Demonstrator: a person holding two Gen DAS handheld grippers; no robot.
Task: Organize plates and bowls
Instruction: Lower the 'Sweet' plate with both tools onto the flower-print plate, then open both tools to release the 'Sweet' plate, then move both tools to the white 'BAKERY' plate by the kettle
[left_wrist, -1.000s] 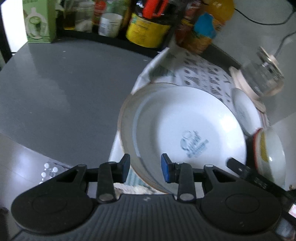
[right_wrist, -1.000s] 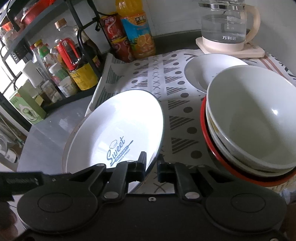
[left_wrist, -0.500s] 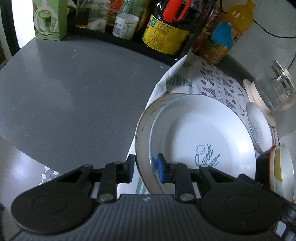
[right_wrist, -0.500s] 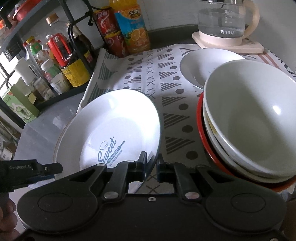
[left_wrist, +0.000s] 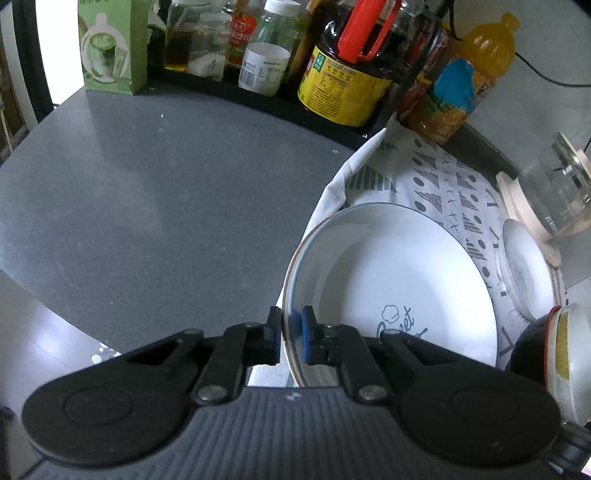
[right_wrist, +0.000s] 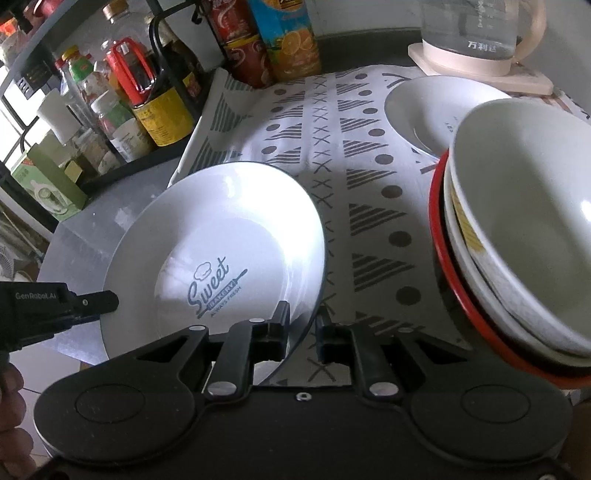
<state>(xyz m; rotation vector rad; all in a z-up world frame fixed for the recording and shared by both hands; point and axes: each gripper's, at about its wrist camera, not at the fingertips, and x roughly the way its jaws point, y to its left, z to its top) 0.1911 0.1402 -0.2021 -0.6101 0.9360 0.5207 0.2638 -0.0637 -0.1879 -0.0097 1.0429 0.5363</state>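
The plate (right_wrist: 236, 236) is white with blue lettering; the cloth (right_wrist: 332, 147) is white, patterned with grey triangles, dots and crosses.

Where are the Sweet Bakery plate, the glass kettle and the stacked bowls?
Sweet Bakery plate (right_wrist: 221, 236), right wrist view, inner well.
Glass kettle (right_wrist: 476, 26), right wrist view, glass body.
Stacked bowls (right_wrist: 524, 192), right wrist view, top bowl's inside.

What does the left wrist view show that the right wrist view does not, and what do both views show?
Only the left wrist view shows the left gripper from behind, clamped on the near rim of the white Sweet Bakery plate, with a wide bare stretch of grey countertop.

Only the right wrist view shows the right gripper astride the plate's rim, the open inside of the stacked bowls and the whole plate print.

Both show the plate, the patterned cloth, the glass kettle, the orange juice bottle and the small white dish.
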